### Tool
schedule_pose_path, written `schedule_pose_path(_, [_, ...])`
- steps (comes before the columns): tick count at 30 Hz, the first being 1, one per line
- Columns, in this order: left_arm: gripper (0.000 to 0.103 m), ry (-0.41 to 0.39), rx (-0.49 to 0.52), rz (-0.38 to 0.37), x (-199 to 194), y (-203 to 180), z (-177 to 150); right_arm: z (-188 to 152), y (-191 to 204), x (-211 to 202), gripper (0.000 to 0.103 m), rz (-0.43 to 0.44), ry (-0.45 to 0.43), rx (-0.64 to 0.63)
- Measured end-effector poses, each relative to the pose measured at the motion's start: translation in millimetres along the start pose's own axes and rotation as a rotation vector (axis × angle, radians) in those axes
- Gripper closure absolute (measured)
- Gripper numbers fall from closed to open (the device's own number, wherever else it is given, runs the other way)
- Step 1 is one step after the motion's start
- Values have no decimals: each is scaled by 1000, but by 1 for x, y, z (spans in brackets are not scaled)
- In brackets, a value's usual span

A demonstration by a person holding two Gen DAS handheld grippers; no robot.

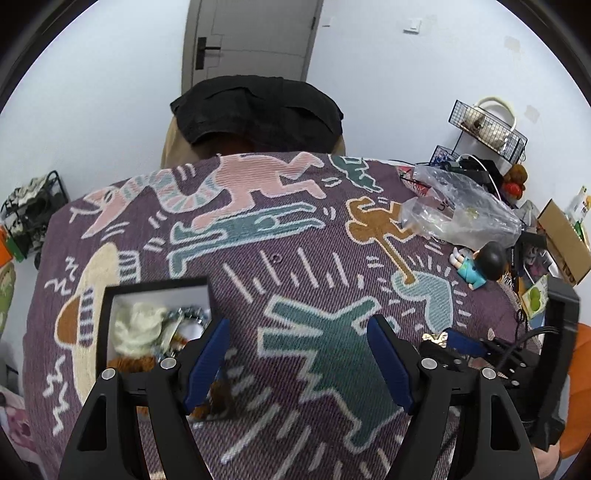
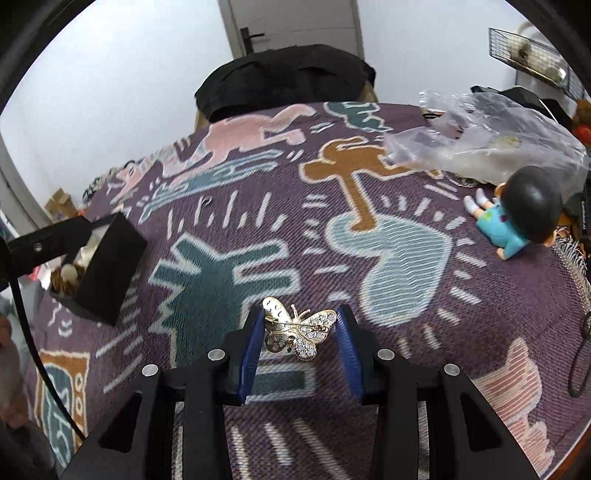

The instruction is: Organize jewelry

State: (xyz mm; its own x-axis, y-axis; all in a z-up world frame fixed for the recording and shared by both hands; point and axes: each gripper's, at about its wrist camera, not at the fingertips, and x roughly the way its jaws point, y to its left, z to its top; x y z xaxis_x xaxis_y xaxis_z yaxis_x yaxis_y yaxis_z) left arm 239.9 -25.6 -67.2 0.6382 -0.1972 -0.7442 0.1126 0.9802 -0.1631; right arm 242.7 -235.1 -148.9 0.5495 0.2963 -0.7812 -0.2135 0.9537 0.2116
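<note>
Black box w/ assorted jewelry

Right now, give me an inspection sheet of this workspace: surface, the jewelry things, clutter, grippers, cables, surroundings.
Surface: purple patterned cloth with cartoon figures covers the table.
Job's things: gold butterfly brooch clamped between the right gripper's pads; black box at the left, already holding pieces.
Clutter: clear plastic bag and a doll in blue lying on the far right side.
Grippers: left gripper open, nothing between its pads, beside the box; right gripper closed on the brooch.
Cables: black cable at the left edge; another loops off the right edge.
Surroundings: white wall, grey door, wire rack, chair draped in black fabric.
</note>
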Motion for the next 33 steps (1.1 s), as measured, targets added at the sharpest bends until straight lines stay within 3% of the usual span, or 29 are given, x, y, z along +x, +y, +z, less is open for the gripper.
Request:
schedule_pose_path(9, [42,63,-14,13,40,-7,29,19,-36,-6,63,32,-40,92])
schedule_pose_path(22, [58,163,-2,123,110,-8,57,35,-74,0,63,38,-81,181])
schedule_pose_path(33, [73,242,-11,206,157,4,60,31,-83,-2,63,49,-99,205])
